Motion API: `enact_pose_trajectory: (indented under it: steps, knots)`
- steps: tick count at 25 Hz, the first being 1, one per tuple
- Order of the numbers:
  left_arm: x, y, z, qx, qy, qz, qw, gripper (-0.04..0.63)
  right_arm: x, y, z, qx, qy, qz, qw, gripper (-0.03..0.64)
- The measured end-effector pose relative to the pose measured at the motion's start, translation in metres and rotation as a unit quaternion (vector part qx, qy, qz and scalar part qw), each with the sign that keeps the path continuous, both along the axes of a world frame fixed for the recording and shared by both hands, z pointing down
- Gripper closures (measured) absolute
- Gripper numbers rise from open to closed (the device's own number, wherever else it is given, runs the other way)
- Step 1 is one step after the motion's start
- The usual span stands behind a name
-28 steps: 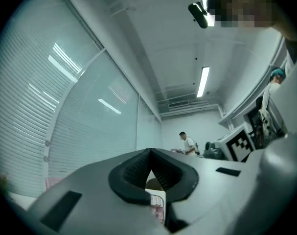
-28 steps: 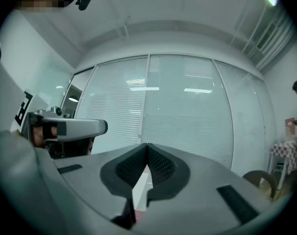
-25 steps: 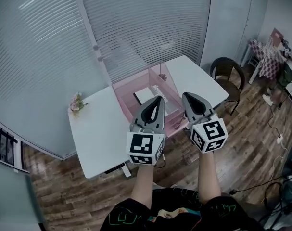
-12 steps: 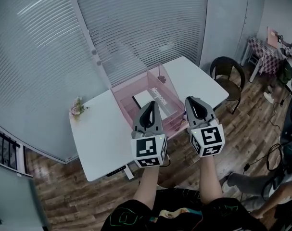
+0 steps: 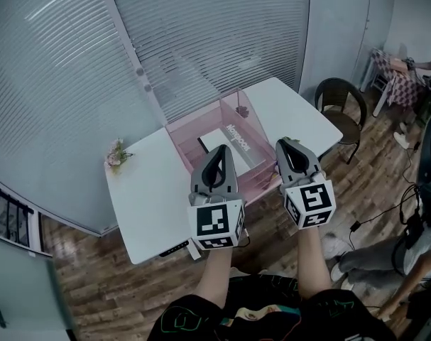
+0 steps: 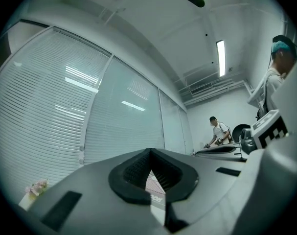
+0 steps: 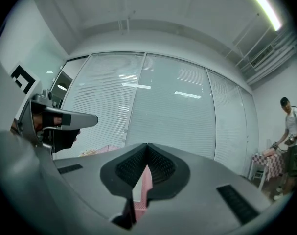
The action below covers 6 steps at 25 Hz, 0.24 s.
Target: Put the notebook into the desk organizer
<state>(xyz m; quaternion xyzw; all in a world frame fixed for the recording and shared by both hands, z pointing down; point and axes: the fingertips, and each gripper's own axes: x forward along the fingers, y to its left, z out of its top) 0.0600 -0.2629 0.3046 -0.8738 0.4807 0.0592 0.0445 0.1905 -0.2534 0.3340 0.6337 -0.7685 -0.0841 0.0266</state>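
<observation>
Left gripper [image 5: 216, 152]: jaws together on nothing. It hangs in the lower middle of the frame, well above the table [image 5: 140, 197]. I judge it is only being carried, not working.
Right gripper [image 5: 287, 143]: jaws also pressed together and empty. It is level with the left one and just to its right.
Why both are raised: with neither holding anything, this looks like a pause before or after the handling, though I cannot tell which.
Notebook [image 5: 226, 141]: it lies flat, cover up, in the centre of the frame, and appears to be inside the organizer's walls. From here I judge it already in place, but the clear walls make that hard to confirm.
Organizer [image 5: 190, 130]: pink and see-through, on the table's middle. Its open top would suit dropping a book in from above.
Counts, task things: one notebook, one organizer, two grippers.
Counts, other: one table; one flower sprig [image 5: 116, 152] at its left edge; one small pink ornament [image 5: 241, 111] at the organizer's far corner; one chair [image 5: 337, 98] at upper right.
</observation>
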Motion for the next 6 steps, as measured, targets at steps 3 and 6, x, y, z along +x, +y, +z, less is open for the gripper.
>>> enact_pose_trajectory:
  steps: [3, 6]
  knots:
    - [-0.0068, -0.0053, 0.0011, -0.009, 0.0, -0.007, 0.9999, 0.601, -0.0031, -0.0049, 0.0003, -0.002, 0.001, -0.003, 1.0, 0.614]
    - [-0.0118, -0.0095, 0.0053, -0.019, 0.001, -0.009, 0.9998, 0.601, -0.008, -0.0081, -0.002, -0.002, 0.004, -0.006, 1.0, 0.614]
